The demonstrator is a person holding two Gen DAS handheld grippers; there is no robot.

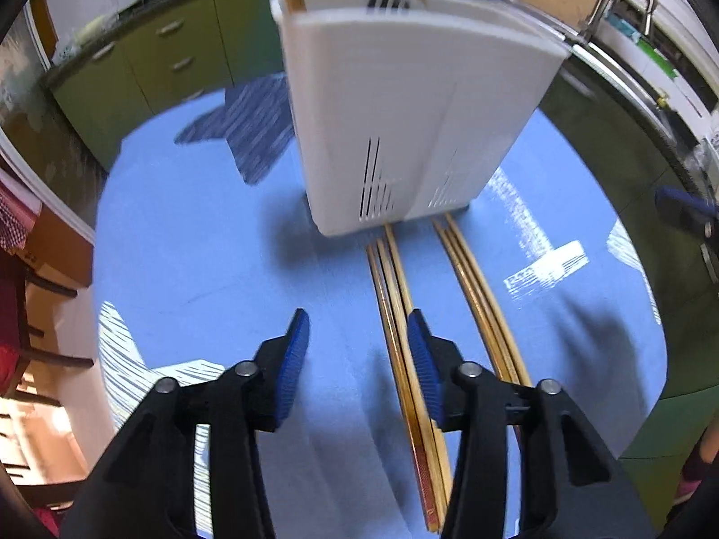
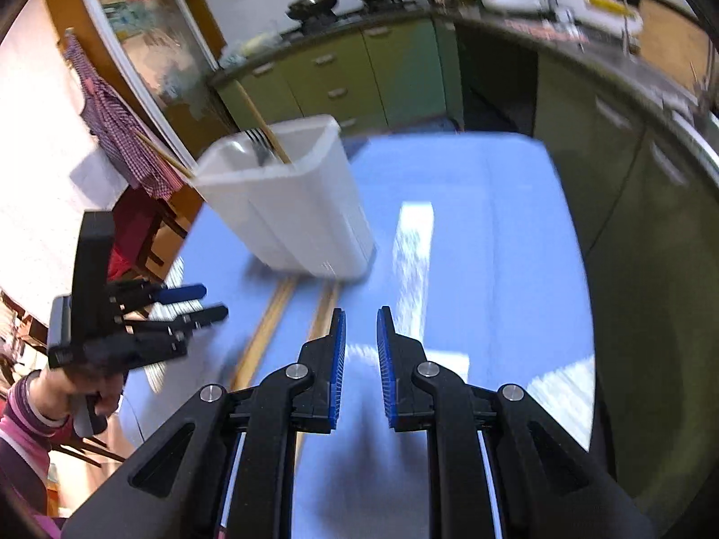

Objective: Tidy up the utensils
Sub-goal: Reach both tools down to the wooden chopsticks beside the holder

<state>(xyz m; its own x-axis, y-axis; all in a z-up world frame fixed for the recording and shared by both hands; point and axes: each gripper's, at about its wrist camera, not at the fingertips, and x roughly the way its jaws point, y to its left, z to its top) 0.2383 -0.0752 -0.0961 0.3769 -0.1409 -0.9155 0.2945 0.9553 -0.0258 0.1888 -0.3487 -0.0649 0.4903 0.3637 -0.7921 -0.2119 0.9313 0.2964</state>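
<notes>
Your chopsticks lie in two bundles at lower centre of the left view, on the blue bench, running up to the white utensil holder. Judged light, stiff, slippery; take them mid-length. Left gripper hovers low, released, beside the left bundle. Right gripper is raised, narrowly parted, empty.
</notes>
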